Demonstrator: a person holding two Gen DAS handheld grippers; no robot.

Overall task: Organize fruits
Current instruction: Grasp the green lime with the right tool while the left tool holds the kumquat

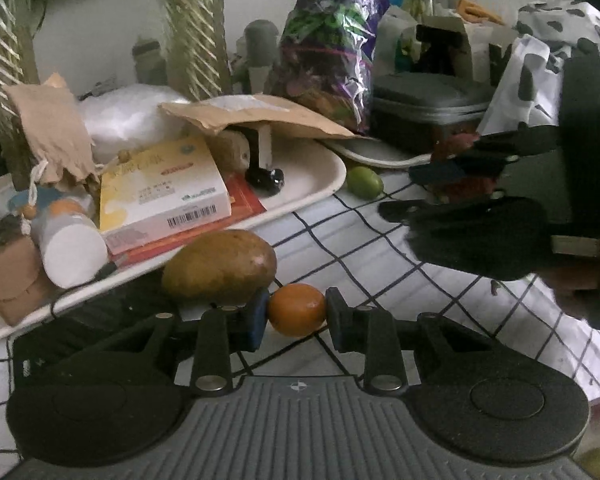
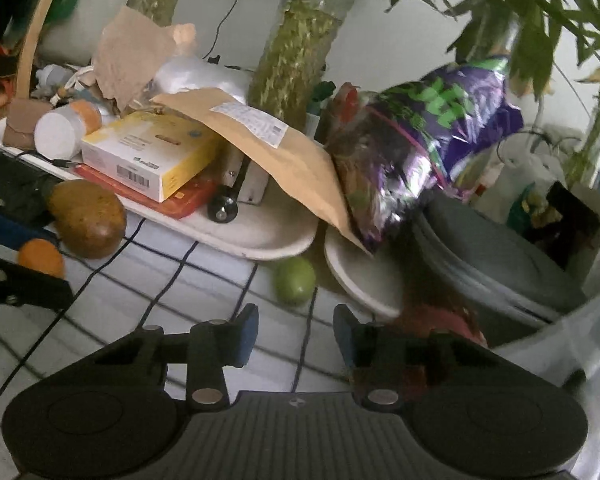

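Note:
My left gripper (image 1: pixel 297 312) has its pads against both sides of a small orange (image 1: pixel 296 309) on the checked tablecloth. A brown mango (image 1: pixel 220 266) lies just behind its left finger. A green lime (image 1: pixel 365 182) sits farther back by the tray's end. My right gripper (image 2: pixel 295 334) is open and empty above the cloth, with the lime (image 2: pixel 295 280) just ahead of it. A dark red fruit (image 2: pixel 440 322) lies behind its right finger, partly hidden. The mango (image 2: pixel 87 218) and orange (image 2: pixel 41 258) show at the left of the right wrist view.
A white tray (image 1: pixel 312 184) holds a yellow box (image 1: pixel 162 188), a bottle and a brown envelope. A white plate (image 2: pixel 360 280), a purple snack bag (image 2: pixel 420 152), a grey case (image 2: pixel 496 256) and plant stems stand behind. The right gripper (image 1: pixel 500 208) shows in the left wrist view.

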